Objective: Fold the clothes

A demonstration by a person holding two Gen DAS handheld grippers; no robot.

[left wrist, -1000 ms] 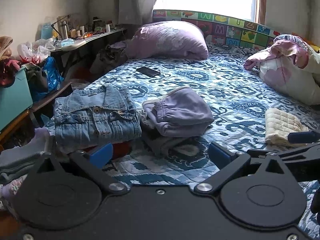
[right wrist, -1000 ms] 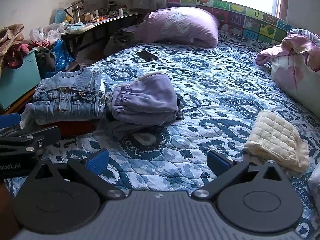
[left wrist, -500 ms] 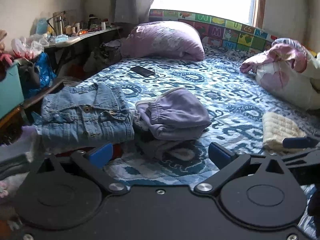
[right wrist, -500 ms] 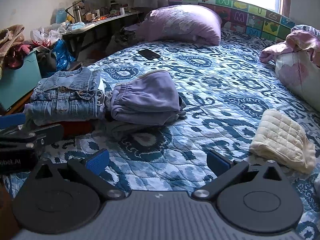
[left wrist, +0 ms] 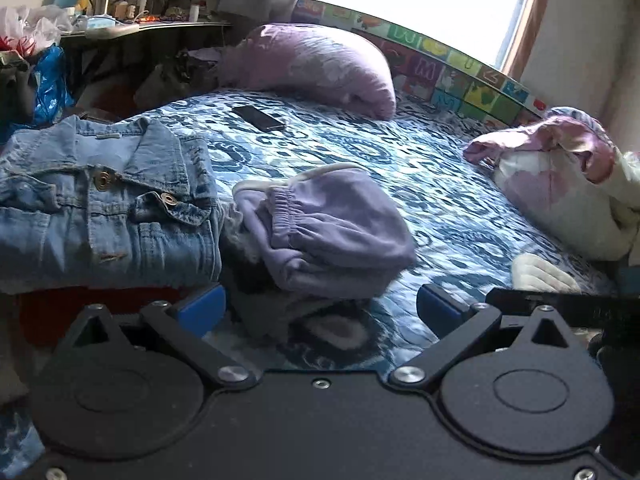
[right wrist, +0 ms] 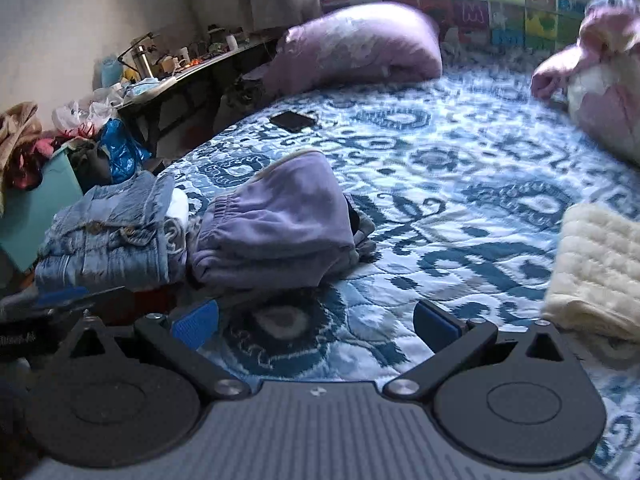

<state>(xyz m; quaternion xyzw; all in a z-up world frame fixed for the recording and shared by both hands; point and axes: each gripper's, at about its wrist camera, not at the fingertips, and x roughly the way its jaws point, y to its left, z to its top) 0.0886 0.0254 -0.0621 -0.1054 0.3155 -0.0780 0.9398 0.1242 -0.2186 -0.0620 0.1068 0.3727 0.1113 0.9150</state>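
Partly hidden, grey clothing (left wrist: 280, 312) lies under the folded purple garment (left wrist: 332, 232).

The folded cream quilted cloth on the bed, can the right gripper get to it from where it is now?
Probably yes. The cream cloth lies just ahead and to the right of the open right gripper, with only bare bedspread between them and nothing lying on top of it.

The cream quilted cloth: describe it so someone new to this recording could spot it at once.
Start at the bed with the blue patterned quilt. The folded clothes, a denim jacket and a lilac garment, sit on its left side; the cream quilted cloth lies alone on the right. It is the only pale, ribbed-looking piece, folded flat.
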